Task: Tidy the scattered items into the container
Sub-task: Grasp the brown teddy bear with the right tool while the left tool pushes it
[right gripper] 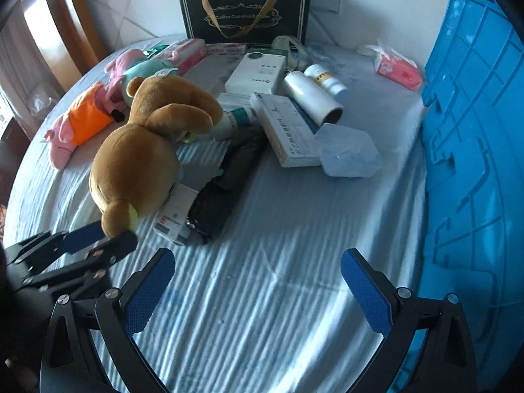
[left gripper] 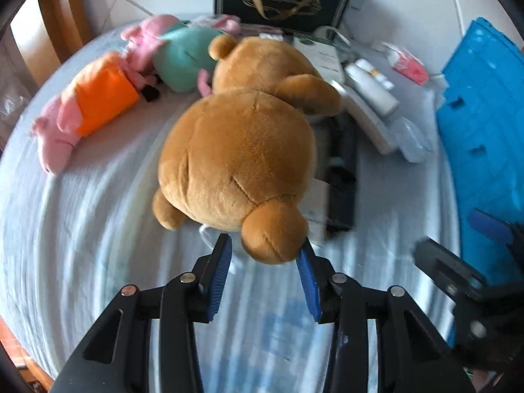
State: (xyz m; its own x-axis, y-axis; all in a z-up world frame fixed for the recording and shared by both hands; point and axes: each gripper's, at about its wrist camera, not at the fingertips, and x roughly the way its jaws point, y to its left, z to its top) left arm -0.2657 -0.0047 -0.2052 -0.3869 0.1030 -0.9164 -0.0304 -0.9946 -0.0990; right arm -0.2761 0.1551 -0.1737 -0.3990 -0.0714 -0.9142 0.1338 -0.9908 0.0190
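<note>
Scattered items lie on a bed with a pale striped sheet [right gripper: 262,294], and the blue container [right gripper: 475,163] stands at the right edge of it, near enough to take them. Biggest among them is one brown teddy bear [left gripper: 239,157], lying face down in the middle with one foot [left gripper: 271,232] pointing to the near side. The left gripper [left gripper: 265,255] has its jaws about half open, one on each side of this foot; the right pad [left gripper: 308,281] seems to touch the plush, the left pad [left gripper: 219,275] stands just beside it, so I judge the bear is not yet gripped. The foot is probably chosen because it is the nearest and narrowest part that fits between the jaws. The right gripper [right gripper: 258,281] hangs over bare sheet between the bear and the container, its jaws wide apart and with nothing in them; I think it waits there for the next thing. At the far left I count two plush pigs, one in an orange dress [left gripper: 98,104] and one in a green dress [left gripper: 180,55]. To the right of the bear are two white bottles [right gripper: 311,98], a long white box [right gripper: 285,131], a clear plastic box [right gripper: 350,154], a dark pouch [right gripper: 226,183] and a pink tissue pack [right gripper: 396,68]. One black gift bag [right gripper: 245,9] stands against the far wall. Other small boxes lie partly hidden, so I cannot count them all.
</note>
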